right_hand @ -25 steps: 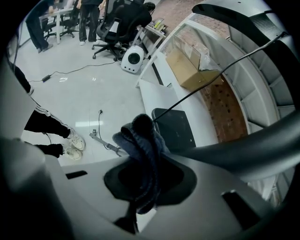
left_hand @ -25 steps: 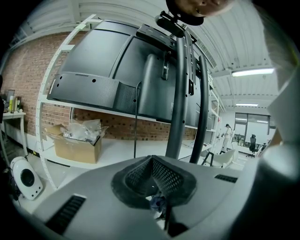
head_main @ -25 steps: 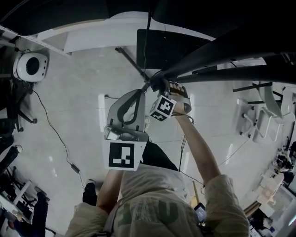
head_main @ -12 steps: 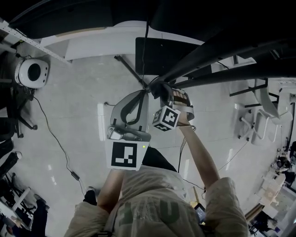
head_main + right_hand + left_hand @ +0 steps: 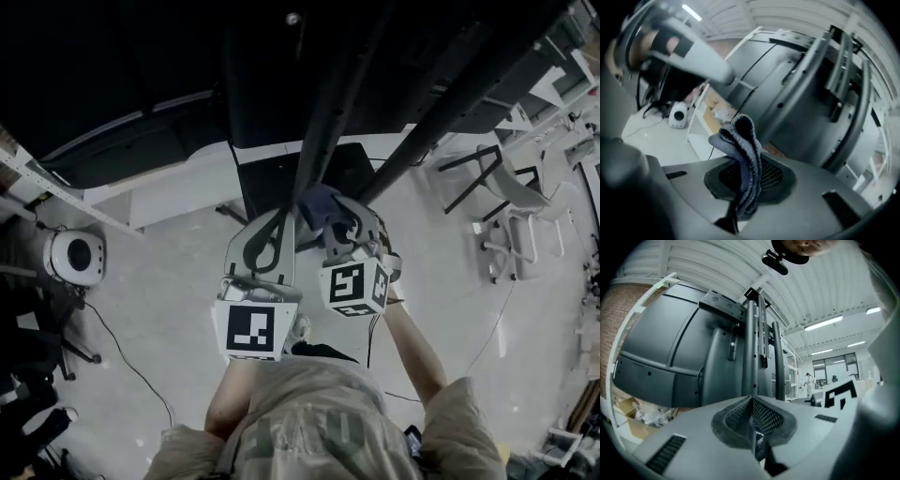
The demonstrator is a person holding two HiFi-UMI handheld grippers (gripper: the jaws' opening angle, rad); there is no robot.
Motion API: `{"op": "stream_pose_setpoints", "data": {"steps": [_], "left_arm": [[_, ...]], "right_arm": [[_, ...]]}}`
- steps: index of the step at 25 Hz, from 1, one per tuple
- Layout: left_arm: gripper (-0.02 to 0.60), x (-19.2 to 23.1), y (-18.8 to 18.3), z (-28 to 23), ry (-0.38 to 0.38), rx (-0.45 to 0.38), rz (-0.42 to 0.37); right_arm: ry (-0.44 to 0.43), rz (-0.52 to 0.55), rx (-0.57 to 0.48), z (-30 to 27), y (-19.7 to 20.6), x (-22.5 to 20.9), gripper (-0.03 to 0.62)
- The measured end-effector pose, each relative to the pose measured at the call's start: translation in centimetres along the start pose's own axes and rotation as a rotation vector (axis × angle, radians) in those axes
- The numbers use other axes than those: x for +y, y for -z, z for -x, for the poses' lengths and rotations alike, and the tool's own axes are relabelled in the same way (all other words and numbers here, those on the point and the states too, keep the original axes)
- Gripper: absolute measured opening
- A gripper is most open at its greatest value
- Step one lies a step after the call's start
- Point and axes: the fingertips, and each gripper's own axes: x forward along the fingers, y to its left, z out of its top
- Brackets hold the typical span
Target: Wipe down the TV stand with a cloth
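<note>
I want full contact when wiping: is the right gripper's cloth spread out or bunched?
Bunched: the cloth stands as a folded wad pinched in the shut jaws of the right gripper.

The right gripper (image 5: 330, 217) (cloth (image 5: 745, 150) clamped) has drawn in beside the left gripper (image 5: 280, 217).

**Uprights close ahead, floor open to the left**

The TV stand's dark uprights (image 5: 323, 122) rise just ahead of the closed left gripper (image 5: 751, 401) and the cloth (image 5: 742, 140) clamped in the right gripper (image 5: 745, 164), with only narrow slots between them. The screen's back panel (image 5: 661, 348) walls off the left. Bare floor (image 5: 159, 300) lies open at left; a chair (image 5: 506, 216) stands well off to the right.
</note>
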Motion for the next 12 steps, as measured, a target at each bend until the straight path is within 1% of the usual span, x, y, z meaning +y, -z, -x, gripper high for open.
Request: {"op": "stream_pose_setpoints", "data": {"steps": [4,7,9,12], "left_arm": [[0.015,-3.2,-3.7,-1.6,0.076,-0.061,-0.038],[0.015,-5.9,-5.4,-2.6,0.149,-0.082,-0.070],[0.015,-7.4,-5.6,-3.0,0.180,-0.079,-0.076],[0.015,-9.5,-6.4,-3.1,0.210,-0.092,-0.092]], "right_arm": [[0.111,-0.365,-0.149,5.0,-3.6,-5.9,0.057],[0.174,-0.630,-0.278,9.0,-4.5,-9.0,0.057],[0.216,-0.747,-0.341,11.3,-4.3,-10.3,0.057],[0.284,-0.828,-0.394,14.5,-3.8,-11.7,0.057]]}}
